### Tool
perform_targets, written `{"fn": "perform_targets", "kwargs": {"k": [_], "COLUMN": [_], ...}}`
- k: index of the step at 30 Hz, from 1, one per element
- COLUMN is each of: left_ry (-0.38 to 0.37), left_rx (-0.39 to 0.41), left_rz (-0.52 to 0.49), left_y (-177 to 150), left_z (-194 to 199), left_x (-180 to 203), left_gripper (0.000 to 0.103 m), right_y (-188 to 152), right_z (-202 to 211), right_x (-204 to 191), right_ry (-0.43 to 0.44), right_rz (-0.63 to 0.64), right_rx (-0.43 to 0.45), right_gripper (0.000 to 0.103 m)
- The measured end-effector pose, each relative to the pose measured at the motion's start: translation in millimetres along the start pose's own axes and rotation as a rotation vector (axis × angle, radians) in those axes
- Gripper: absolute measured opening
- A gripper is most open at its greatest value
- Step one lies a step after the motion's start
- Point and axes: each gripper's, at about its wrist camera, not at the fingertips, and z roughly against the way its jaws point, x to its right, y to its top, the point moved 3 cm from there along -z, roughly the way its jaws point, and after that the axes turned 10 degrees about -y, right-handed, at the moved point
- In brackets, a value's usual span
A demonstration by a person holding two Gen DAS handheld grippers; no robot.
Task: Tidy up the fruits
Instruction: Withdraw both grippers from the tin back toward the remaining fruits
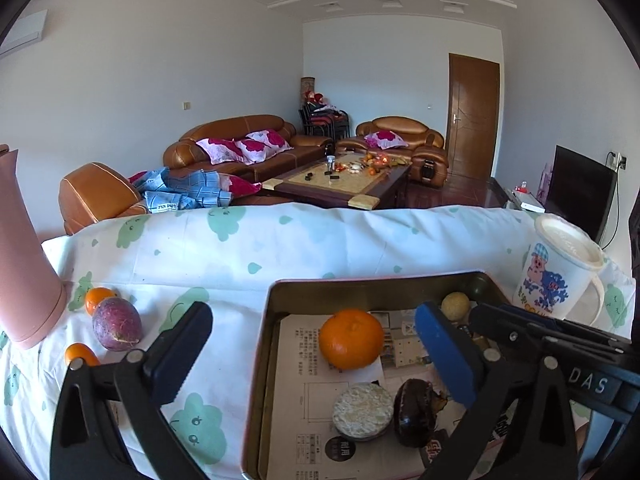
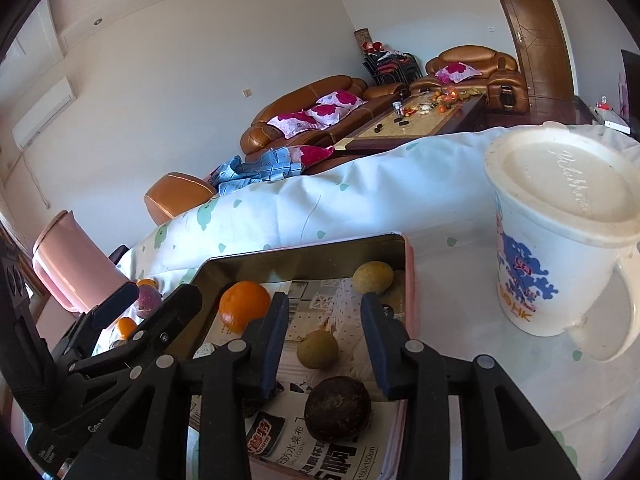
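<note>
The left gripper [image 1: 316, 356] hangs released over the tin tray [image 1: 256, 380], jaws wide, with the orange [image 1: 351, 339] lying loose between them at centre frame. The right gripper [image 2: 324, 344] stands parted, grasping nothing, above a small green fruit [image 2: 317, 349] and a dark round fruit [image 2: 337, 409]. At far left, a purple fruit [image 1: 116, 323] sits on the cloth [image 1: 240, 248] beside the pink jug [image 1: 24, 264].

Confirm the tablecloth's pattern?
White tablecloth printed with mint-green cloud faces and small droplets; clearest in the left wrist view.
</note>
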Motion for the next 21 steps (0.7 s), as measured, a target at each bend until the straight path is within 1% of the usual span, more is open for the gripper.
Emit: {"fn": "perform_targets", "kwargs": {"k": [2, 4, 5, 7, 9, 11, 13, 14, 16, 18, 21], "left_ry": [-0.001, -0.011, -0.014, -0.004, 0.023, 0.060, 0.093, 0.106, 0.123, 0.142, 0.170], "left_rx": [0.007, 0.021, 0.026, 0.030, 0.032, 0.050, 0.077, 0.084, 0.092, 0.098, 0.104], "left_rz": [0.003, 0.022, 0.032, 0.034, 0.016, 0.000, -0.014, -0.020, -0.030, -0.040, -0.058], "left_y": [1, 2, 3, 4, 4, 4, 2, 2, 0, -1, -3], "left_z": [2, 7, 9, 10, 11, 13, 17, 18, 20, 22, 23], "left_x": [-1, -4, -6, -8, -10, -12, -14, -15, -16, -18, -20], "left_gripper": [0.103, 0.103, 0.103, 0.103, 0.103, 0.103, 0.103, 0.103, 0.103, 0.103, 0.103], "right_y": [1, 3, 5, 8, 9, 8, 6, 5, 2, 3, 4], "right_z": [2, 8, 13, 27, 43, 58, 70, 75, 83, 83, 79], "right_x": [-1, 0, 0, 0, -4, -9, -13, -14, -16, -20, -23], "right_ry": [0.000, 0.004, 0.009, -0.005, -0.072, -0.169, -0.254, -0.281, -0.298, -0.290, -0.301], "right_rz": [-0.004, -0.020, -0.028, -0.030, -0.002, 0.037, 0.058, 0.065, 0.082, 0.101, 0.118], "right_rx": [0.013, 0.051, 0.083, 0.174, 0.286, 0.395, 0.493, 0.531, 0.587, 0.594, 0.571], "right_gripper": [0.045, 0.056, 0.059, 0.073, 0.076, 0.081, 0.095, 0.096, 0.097, 0.097, 0.097]}}
